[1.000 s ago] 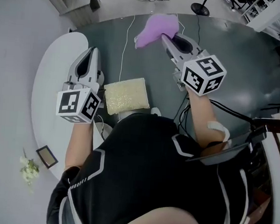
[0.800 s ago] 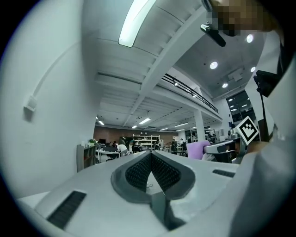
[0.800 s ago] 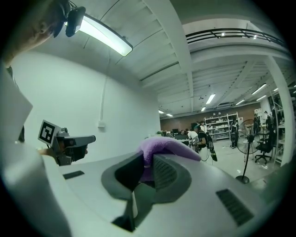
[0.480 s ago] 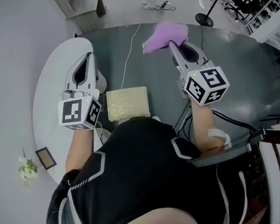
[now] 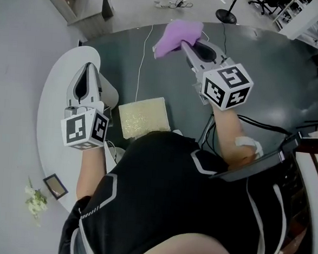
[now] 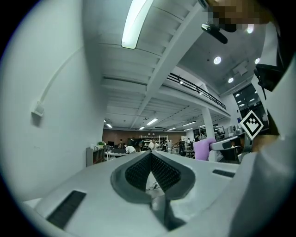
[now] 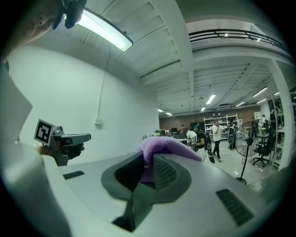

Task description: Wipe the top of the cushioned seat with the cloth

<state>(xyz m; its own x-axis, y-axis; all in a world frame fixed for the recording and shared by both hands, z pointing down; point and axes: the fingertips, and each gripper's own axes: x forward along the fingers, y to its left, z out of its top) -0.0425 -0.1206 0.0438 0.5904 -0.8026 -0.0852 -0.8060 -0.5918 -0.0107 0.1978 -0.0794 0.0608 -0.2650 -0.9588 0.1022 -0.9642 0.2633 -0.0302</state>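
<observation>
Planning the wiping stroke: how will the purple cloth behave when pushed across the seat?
Probably floppy: the purple cloth drapes in soft folds over the right gripper. Likely light, since a pinch at one edge carries it. Pushed, it may bunch rather than slide flat.

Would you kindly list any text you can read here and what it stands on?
None can be read.
The left tongs and right tongs bear only black-and-white square markers, not text.
The small frame on the white table is too small to read.
</observation>
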